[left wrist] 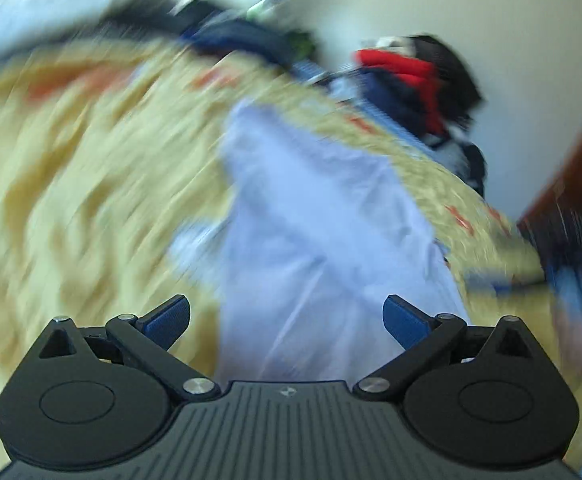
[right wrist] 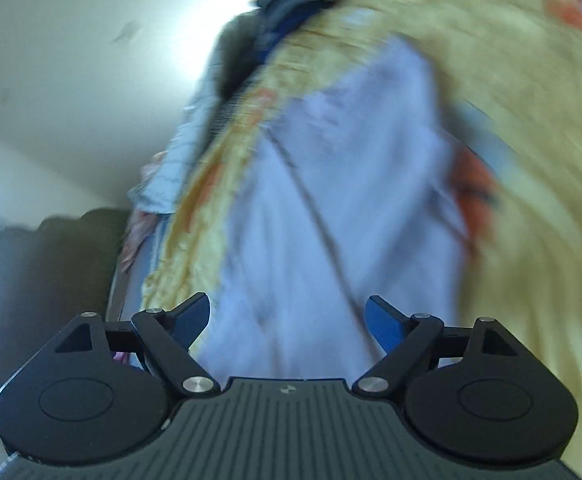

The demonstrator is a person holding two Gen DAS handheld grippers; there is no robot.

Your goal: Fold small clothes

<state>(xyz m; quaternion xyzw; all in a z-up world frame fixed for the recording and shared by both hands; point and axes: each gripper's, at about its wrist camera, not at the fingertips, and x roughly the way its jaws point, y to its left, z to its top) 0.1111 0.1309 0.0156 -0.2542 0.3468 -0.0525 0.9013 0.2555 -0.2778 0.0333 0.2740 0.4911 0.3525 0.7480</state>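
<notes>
Left wrist view: the left gripper point(left wrist: 287, 322) is standing released, its blue pads wide apart and gripping nothing. A pale lavender garment point(left wrist: 315, 216) is running from the lower centre of the frame, between the pads, up toward the middle, lying on a yellow patterned bedspread point(left wrist: 83, 168) that is filling the left half. A heap of dark, red and blue clothes point(left wrist: 407, 84) is sitting at the upper right, against a pale wall point(left wrist: 491, 20). The frame is blurring heavily, so seams and edges are not resolving.

Right wrist view: the right gripper point(right wrist: 287, 322) is likewise standing released, holding nothing. The same lavender garment point(right wrist: 331, 208) is occupying the centre, reaching from between the pads up toward the upper middle, with a dark line, perhaps a seam or fold, crossing it diagonally. The bedspread point(right wrist: 531, 160) is covering the right side; more clothing is bunching at the upper centre.

Assessment: the garment is appearing thin, light and limp, so it is likely to sag and crumple when lifted. Taking hold at a hem edge or corner nearest each gripper is looking advisable, pinching the garment's cloth alone and not the bedspread beneath.
</notes>
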